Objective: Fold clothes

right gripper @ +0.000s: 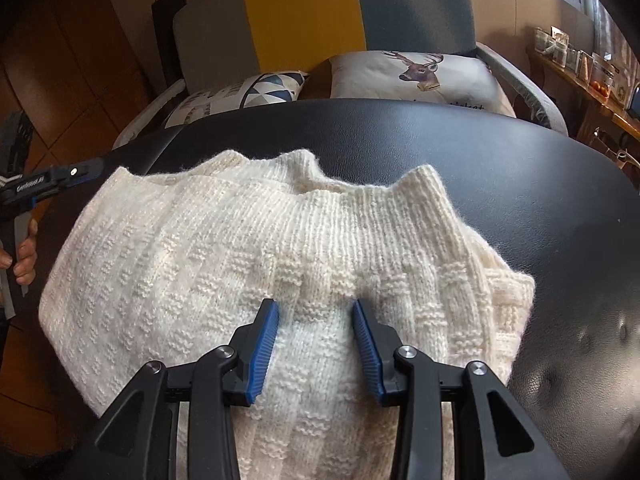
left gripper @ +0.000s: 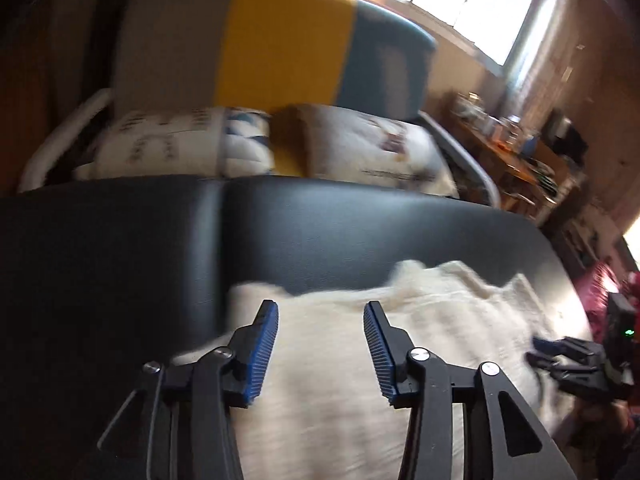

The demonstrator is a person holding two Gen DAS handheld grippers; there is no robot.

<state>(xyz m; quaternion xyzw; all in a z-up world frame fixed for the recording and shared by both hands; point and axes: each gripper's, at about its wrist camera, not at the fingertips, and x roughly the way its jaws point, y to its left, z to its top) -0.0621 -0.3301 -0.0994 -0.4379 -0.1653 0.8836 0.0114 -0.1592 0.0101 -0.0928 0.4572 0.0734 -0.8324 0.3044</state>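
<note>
While both grippers' fingers (right gripper: pixel 362 328) gape empty, cream sweater (right gripper: pixel 240 248) covers black padded table (right gripper: pixel 500 168) before sofa (right gripper: pixel 304 12).

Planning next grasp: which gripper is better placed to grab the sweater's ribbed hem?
Right. The right gripper is open, centered over the sweater, facing the hem. The left gripper sits near its edge.

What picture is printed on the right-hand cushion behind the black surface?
A deer's head with antlers on the pale cushion, clearest in the right wrist view.
</note>
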